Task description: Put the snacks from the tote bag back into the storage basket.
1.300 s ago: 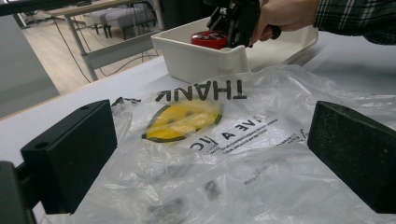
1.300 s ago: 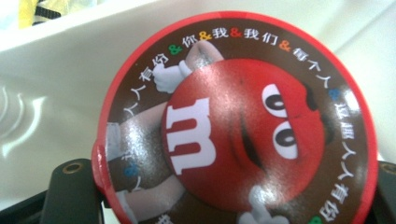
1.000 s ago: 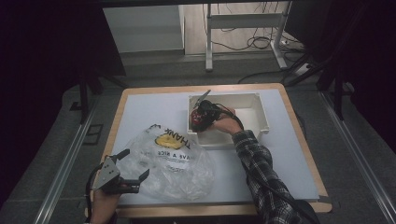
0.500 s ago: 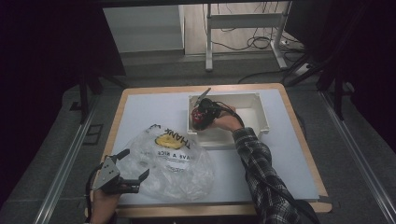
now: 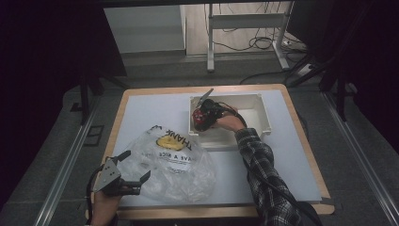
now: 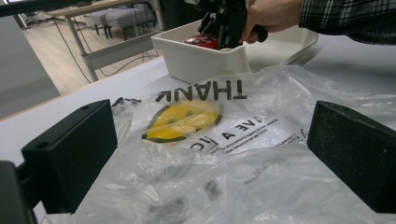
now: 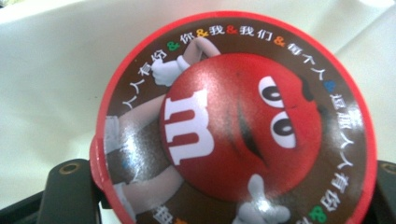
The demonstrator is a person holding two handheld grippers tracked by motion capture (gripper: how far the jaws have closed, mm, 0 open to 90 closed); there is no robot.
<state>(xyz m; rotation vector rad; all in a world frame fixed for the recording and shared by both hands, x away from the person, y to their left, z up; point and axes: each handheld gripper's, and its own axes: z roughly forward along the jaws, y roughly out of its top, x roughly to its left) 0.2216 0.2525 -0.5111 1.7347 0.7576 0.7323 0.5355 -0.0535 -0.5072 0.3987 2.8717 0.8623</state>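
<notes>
A red round M&M's candy tub (image 7: 233, 126) sits between my right gripper's (image 7: 224, 191) jaws, lid toward the camera. Both jaws lie against its rim and have just been opening. In the high view that gripper (image 5: 201, 118) holds the tub (image 5: 197, 123) low inside the left end of a white bin (image 5: 264, 114). A clear plastic bag (image 5: 175, 165) with a yellow smiley and "THANK" print lies flat at the table's front left. My left gripper (image 5: 139, 164) rests at the bag's left edge, jaws open, with the bag (image 6: 201, 121) spread between and beyond them.
The bin (image 6: 201, 60) stands behind the bag, with the right gripper (image 6: 224, 25) and the red tub (image 6: 201, 41) at its near corner. The white tabletop (image 5: 150, 113) has a wooden rim. A plaid sleeve (image 5: 263, 165) crosses the table's right half.
The right gripper and the tub have shifted very slightly within the bin. The left gripper and the bag have not moved.
</notes>
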